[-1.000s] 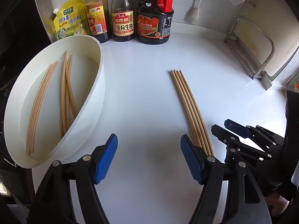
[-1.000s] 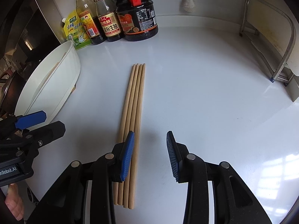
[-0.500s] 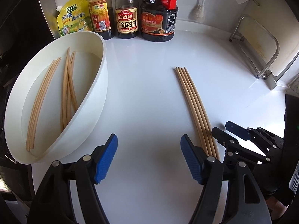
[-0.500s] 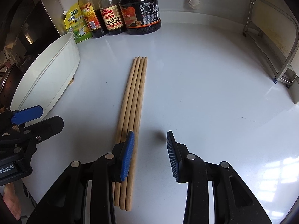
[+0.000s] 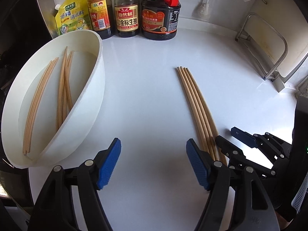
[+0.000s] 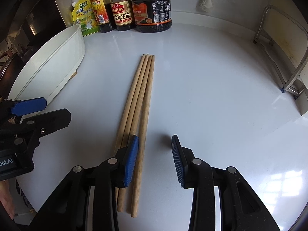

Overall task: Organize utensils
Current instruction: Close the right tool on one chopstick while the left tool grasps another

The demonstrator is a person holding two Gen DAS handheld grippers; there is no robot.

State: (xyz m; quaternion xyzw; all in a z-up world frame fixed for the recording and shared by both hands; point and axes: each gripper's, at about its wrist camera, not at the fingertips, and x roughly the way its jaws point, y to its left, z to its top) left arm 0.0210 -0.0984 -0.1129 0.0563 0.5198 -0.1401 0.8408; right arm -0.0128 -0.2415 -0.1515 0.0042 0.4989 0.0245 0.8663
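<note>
Chopsticks (image 6: 141, 104): four lie side by side on the white desk (image 6: 211, 96), tips pointing far, roughly flush at the far end. Right-wrist view shows the rightmost stick split off slightly at the near end, lying in the gap of the right gripper (image 6: 155, 157); the other three run under or just left of its left finger. Fingers spread, nothing pinched.

Bowl (image 5: 100, 61), white, at far left, holds more chopsticks (image 5: 63, 88): one loose bunch near its left wall, another crossed near the middle. Not lined up.

Left gripper (image 5: 153, 163) hovers over bare desk between bowl and the row of four; fingers spread wide, empty.

Progress, as a judgement: partway. Four sticks look sorted into the desk row; the bowl batch is still to come out and be lined up. Exact count in the bowl is hard to read. The split near end of the desk row probably needs a nudge to square it up.

Sauce bottles (image 5: 127, 19) at the far edge, untouched, not in the way.
</note>
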